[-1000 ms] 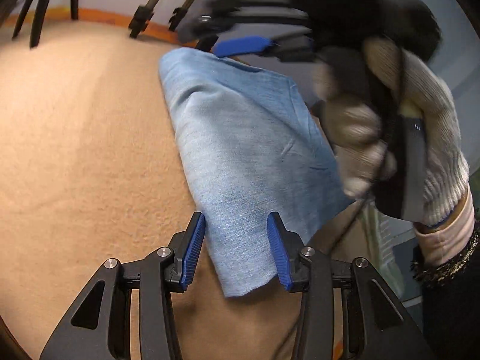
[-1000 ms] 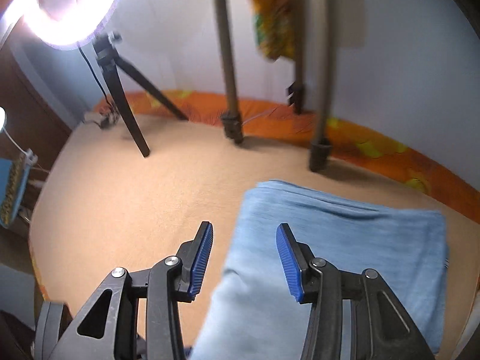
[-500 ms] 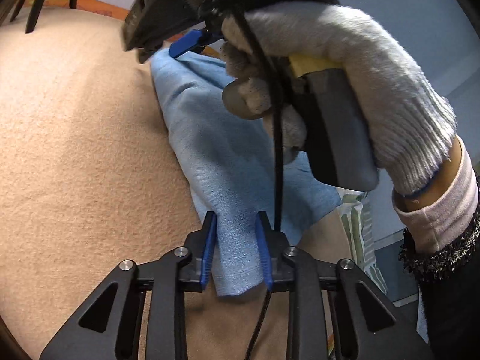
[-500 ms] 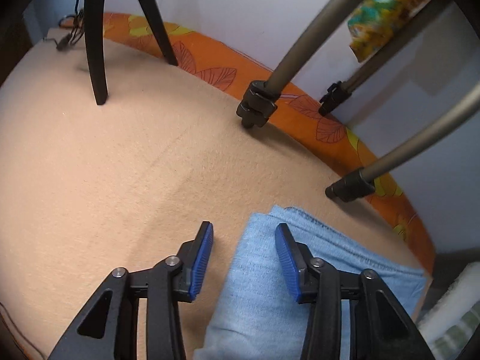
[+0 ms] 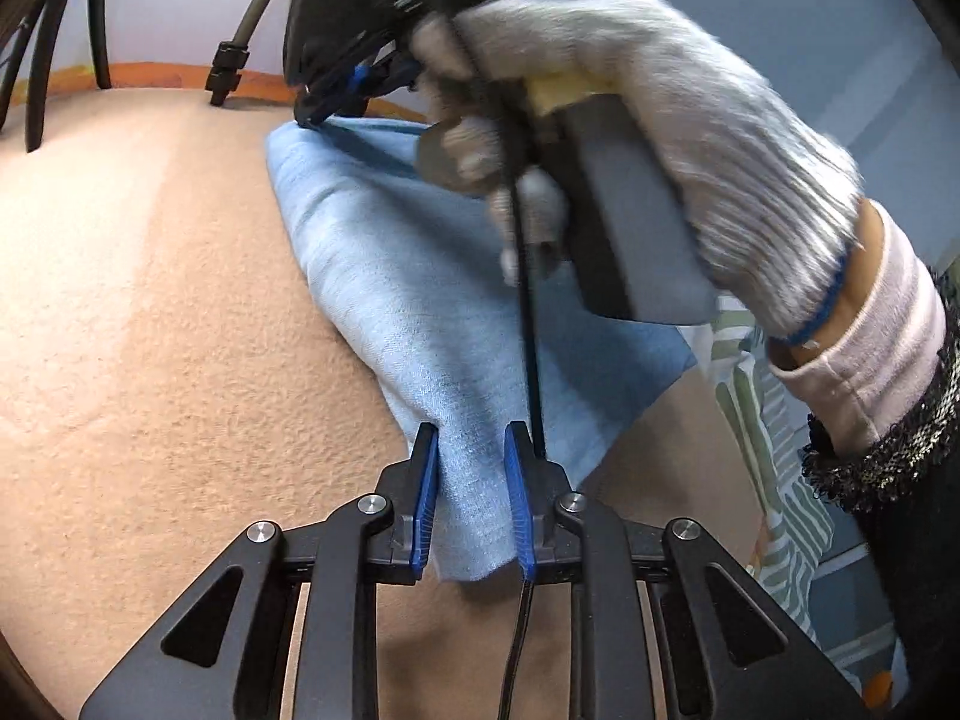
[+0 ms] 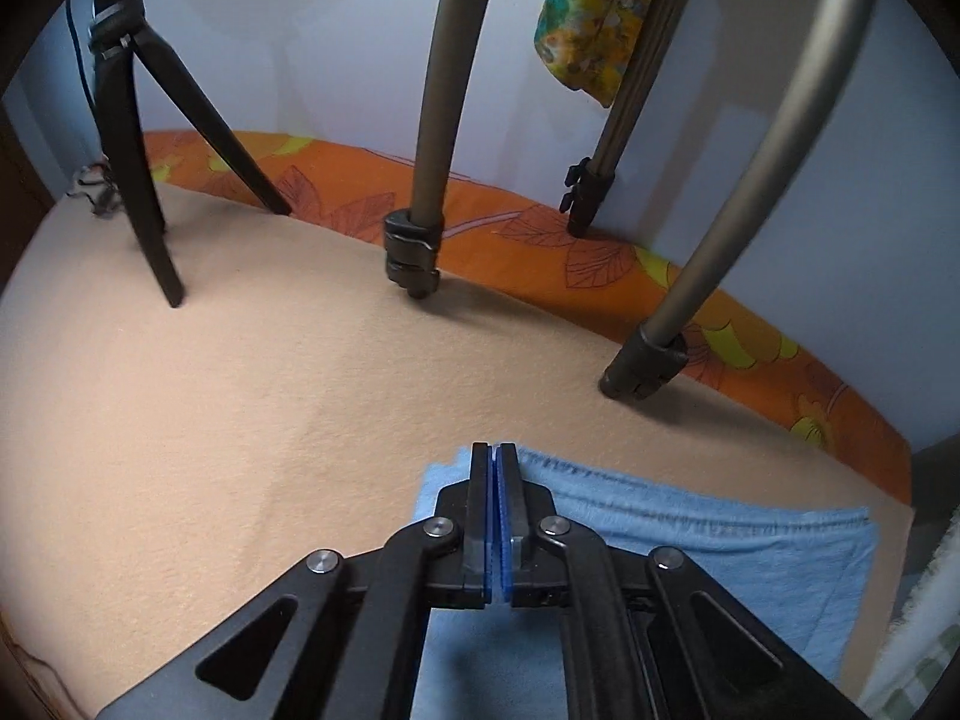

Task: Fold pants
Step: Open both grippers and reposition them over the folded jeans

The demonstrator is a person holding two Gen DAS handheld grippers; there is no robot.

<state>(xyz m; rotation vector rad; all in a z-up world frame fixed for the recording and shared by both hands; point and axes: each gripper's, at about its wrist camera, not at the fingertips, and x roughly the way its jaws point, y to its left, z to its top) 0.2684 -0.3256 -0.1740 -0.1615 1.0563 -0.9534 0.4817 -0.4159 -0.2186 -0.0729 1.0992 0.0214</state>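
Blue fabric fills the middle of both views: the folded pants [image 5: 420, 300] are laid on a peach blanket [image 5: 150, 330], with one end near the left camera and the other reaching toward the far edge of the bed. The left gripper [image 5: 468, 510] is seen at the near end, its blue pads [image 5: 427, 504] drawn in against a raised fold of the cloth, which is pinched between them. At the far end of the pants, the right gripper [image 5: 342, 93] is carried by a hand in a white knit glove [image 5: 690, 138]; its tip is set down on the cloth, and a black cable [image 5: 531, 360] hangs from it across the fabric. In the right wrist view the right gripper [image 6: 495, 516] is shown with its two blue pads pressed together at the far left corner of the pants [image 6: 720, 558]; a thin edge of cloth appears to be caught between them, though this cannot be told for certain. Beyond the pants, grey tripod legs [image 6: 432, 138] and a black tripod [image 6: 141, 180] are stood on the blanket, next to an orange patterned sheet [image 6: 540, 240] along the wall.
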